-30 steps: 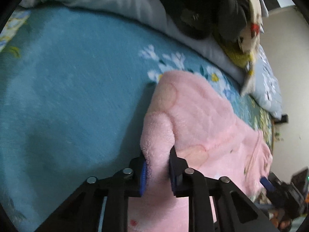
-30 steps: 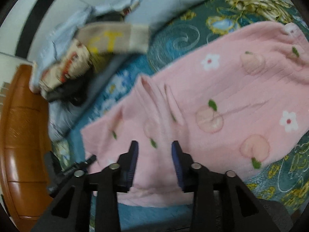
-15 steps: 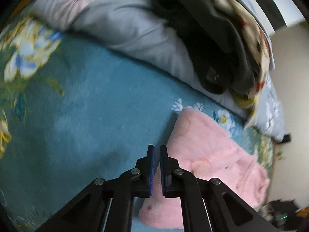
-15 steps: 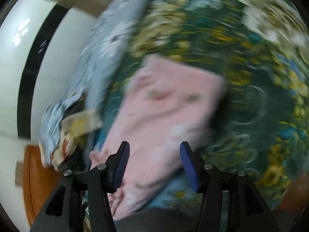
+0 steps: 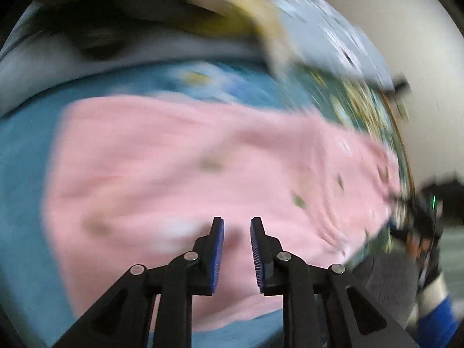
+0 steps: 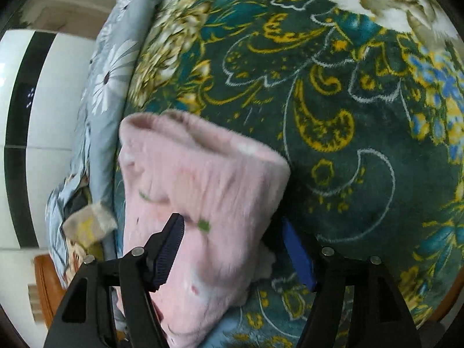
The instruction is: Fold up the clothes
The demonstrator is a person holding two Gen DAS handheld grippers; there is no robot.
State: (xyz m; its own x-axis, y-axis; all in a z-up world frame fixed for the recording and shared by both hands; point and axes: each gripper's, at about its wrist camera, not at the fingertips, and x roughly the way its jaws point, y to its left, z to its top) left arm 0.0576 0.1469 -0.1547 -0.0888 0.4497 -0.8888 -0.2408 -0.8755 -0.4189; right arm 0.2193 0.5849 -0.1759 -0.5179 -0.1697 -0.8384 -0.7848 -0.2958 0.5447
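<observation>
Pink fleece garment (image 5: 179, 179) spread flat on a bed, over a teal flowered blanket (image 6: 333, 92). Printed with small green leaves and pale shapes, blurred in the left view. Seen as a wide sheet from the left wrist; from the right wrist seen folded over, with a rounded fold edge at the far end (image 6: 203, 133).

Left gripper (image 5: 237, 249) angled down above the near middle of the garment. Fingers (image 5: 217, 255) parted by a narrow gap and opening, nothing caught between the blue pads, only pink cloth below them. Released.

Right gripper (image 6: 235, 249) angled down at the garment's near side edge. Left finger (image 6: 169, 246) lying over the pink pile, right finger (image 6: 298, 258) out over the blanket just beside the cloth's edge. Garment edge between them, pads not pressing on it; spreading wider. Released too.

Grey-blue daisy-print bedding (image 6: 107, 66) along the far side of the blanket, with a heap of other clothes, beige and yellow (image 6: 87, 226). Brown wooden bed frame (image 6: 47, 287) beyond, then a white tiled wall with a black stripe (image 6: 29, 87). Right gripper also showing at the right rim of the left view (image 5: 426, 220), dark and blurred.
</observation>
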